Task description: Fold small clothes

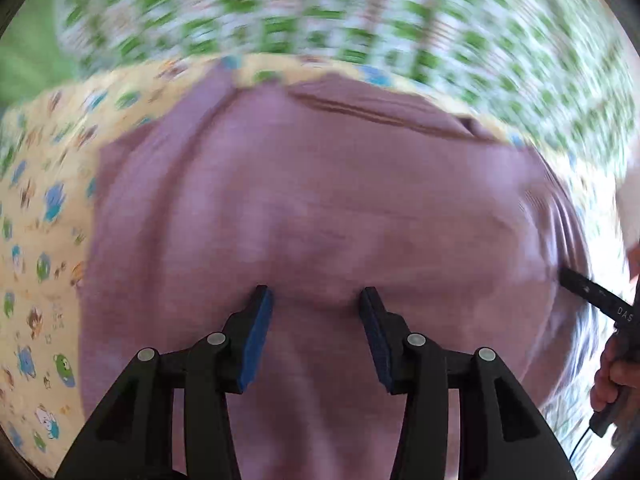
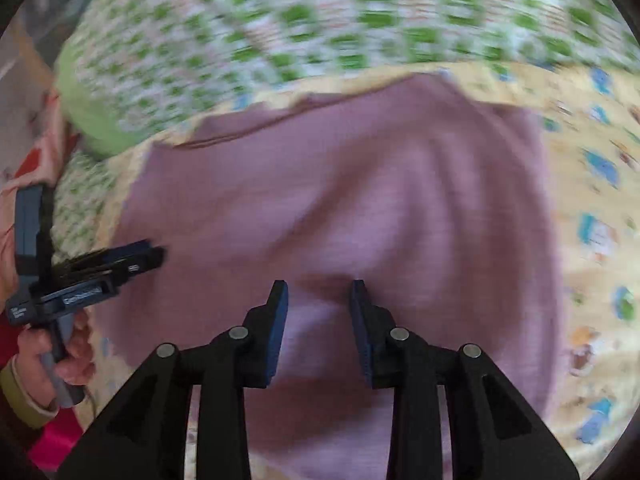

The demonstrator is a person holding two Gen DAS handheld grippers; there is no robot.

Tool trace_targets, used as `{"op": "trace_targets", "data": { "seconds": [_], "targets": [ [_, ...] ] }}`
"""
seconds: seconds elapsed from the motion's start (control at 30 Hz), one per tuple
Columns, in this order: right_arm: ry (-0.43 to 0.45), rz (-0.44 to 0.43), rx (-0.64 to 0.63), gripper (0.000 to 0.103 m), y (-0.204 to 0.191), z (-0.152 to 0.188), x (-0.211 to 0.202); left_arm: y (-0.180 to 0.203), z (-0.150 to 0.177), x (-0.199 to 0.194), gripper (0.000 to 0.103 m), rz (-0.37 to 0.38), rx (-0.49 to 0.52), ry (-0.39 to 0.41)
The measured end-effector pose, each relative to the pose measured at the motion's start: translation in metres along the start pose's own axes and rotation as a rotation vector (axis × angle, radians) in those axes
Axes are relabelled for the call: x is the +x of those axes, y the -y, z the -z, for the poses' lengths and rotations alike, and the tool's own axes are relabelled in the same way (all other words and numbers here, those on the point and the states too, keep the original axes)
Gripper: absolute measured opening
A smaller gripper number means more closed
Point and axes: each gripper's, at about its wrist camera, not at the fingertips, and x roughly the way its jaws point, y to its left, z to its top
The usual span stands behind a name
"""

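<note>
Your left gripper (image 1: pixel 316 300) and right gripper (image 2: pixel 319 294) hung partly open and empty just above the purple cloth (image 1: pixel 320 200).

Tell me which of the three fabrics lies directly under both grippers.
The plain mauve garment. The yellow cartoon-print cloth lies beneath it and around its edges; the green-checked fabric lies beyond.

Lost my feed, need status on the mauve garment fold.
Left gripper jaws open, empty. Right gripper jaws open, empty. Mauve garment lying on yellow print sheet, creased. Nothing in the way.
</note>
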Motion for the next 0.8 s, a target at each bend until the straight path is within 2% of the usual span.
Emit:
{"op": "trace_targets", "data": {
  "seconds": [0.07,0.1,0.2,0.23,0.27,0.3,0.33,0.37,0.47,0.67,0.8],
  "targets": [
    [0.036,-0.014,0.086,0.029,0.031,-0.001,-0.008,-0.021,-0.001,-0.002,0.029,0.011,-0.041,-0.003],
    [0.043,-0.013,0.099,0.023,0.042,-0.002,-0.011,-0.029,-0.001,-0.006,0.025,0.015,-0.054,-0.005],
    [0.062,0.018,0.1,0.021,0.047,-0.001,-0.02,-0.047,0.007,-0.023,0.027,-0.017,-0.091,0.011],
    [0.069,0.035,0.108,0.021,0.047,-0.002,-0.023,-0.054,0.008,-0.027,0.027,-0.007,-0.106,0.013],
    [0.078,0.05,0.12,0.023,0.046,-0.001,-0.027,-0.059,0.013,-0.033,0.028,0.0,-0.128,0.016],
    [0.086,0.057,0.132,0.023,0.047,-0.001,-0.033,-0.065,0.015,-0.039,0.036,-0.005,-0.142,0.019],
    [0.095,0.052,0.148,0.024,0.048,0.001,-0.037,-0.067,0.017,-0.046,0.052,-0.036,-0.153,0.024],
    [0.099,0.043,0.156,0.026,0.052,0.004,-0.042,-0.072,0.02,-0.055,0.057,-0.059,-0.159,0.036],
    [0.106,0.029,0.148,0.033,0.038,0.007,-0.049,-0.081,0.042,-0.078,0.058,-0.054,-0.205,0.054],
    [0.085,-0.024,0.132,0.04,0.012,0.023,-0.062,-0.102,0.094,-0.113,0.065,-0.04,-0.341,0.044],
    [0.062,-0.055,0.104,0.042,-0.009,0.037,-0.065,-0.107,0.115,-0.109,0.067,-0.015,-0.448,0.009]
  ]
}}
